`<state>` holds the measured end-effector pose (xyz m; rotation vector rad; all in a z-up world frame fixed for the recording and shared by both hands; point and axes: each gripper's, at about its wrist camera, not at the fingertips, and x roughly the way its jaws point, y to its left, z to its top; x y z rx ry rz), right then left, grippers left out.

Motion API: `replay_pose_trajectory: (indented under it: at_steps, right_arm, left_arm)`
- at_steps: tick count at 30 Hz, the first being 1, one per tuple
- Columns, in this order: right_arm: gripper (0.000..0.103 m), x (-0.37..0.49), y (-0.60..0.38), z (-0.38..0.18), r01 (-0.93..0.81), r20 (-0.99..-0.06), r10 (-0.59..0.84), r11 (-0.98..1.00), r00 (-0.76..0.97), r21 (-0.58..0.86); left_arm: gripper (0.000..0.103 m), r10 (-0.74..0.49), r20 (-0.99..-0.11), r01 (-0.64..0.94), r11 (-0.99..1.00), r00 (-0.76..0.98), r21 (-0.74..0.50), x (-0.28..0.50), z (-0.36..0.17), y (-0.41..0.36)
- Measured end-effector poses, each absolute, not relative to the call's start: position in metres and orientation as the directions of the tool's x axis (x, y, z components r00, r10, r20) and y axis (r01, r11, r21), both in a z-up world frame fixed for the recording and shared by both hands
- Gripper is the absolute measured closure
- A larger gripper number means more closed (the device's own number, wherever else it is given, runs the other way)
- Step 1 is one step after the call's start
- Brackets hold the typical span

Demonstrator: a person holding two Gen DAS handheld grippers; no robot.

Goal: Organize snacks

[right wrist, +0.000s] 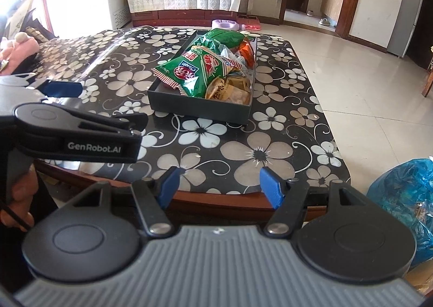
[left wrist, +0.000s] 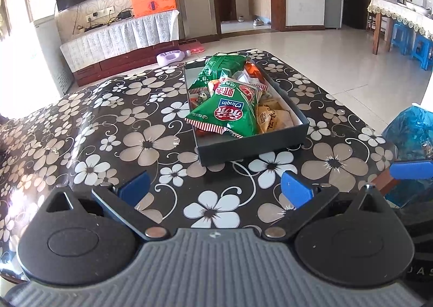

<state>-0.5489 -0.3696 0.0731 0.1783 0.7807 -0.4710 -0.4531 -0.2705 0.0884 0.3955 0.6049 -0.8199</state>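
A black shallow box (left wrist: 251, 148) (right wrist: 200, 110) sits on the flower-patterned table and holds several snack packets. A green chip bag (left wrist: 230, 112) (right wrist: 194, 72) lies on top at the near end, another green bag (left wrist: 219, 68) (right wrist: 224, 37) farther back, an orange packet (left wrist: 253, 70) (right wrist: 247, 52) and yellow packets (left wrist: 270, 117) (right wrist: 227, 90) beside them. My left gripper (left wrist: 215, 188) is open and empty, held above the table short of the box. My right gripper (right wrist: 220, 185) is open and empty at the table's near edge.
The table (left wrist: 108, 123) (right wrist: 270, 150) has a dark floral cover. A blue plastic bag (left wrist: 411, 128) (right wrist: 406, 198) stands off the table's right side. The left gripper body (right wrist: 75, 133) shows at the left of the right wrist view. A pink soft toy (right wrist: 19, 47) lies at far left.
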Motion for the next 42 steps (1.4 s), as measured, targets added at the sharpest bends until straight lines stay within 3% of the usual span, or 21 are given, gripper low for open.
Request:
replay_pose_trajectory:
  at_steps: [42]
  right_arm:
    - [0.035, -0.547, -0.368, 0.06, 0.465, -0.727, -0.305, 0.885, 0.615, 0.022]
  left_arm:
    - [0.0, -0.546, -0.648, 0.764, 0.639, 0.531, 0.087, -0.447, 0.085, -0.269]
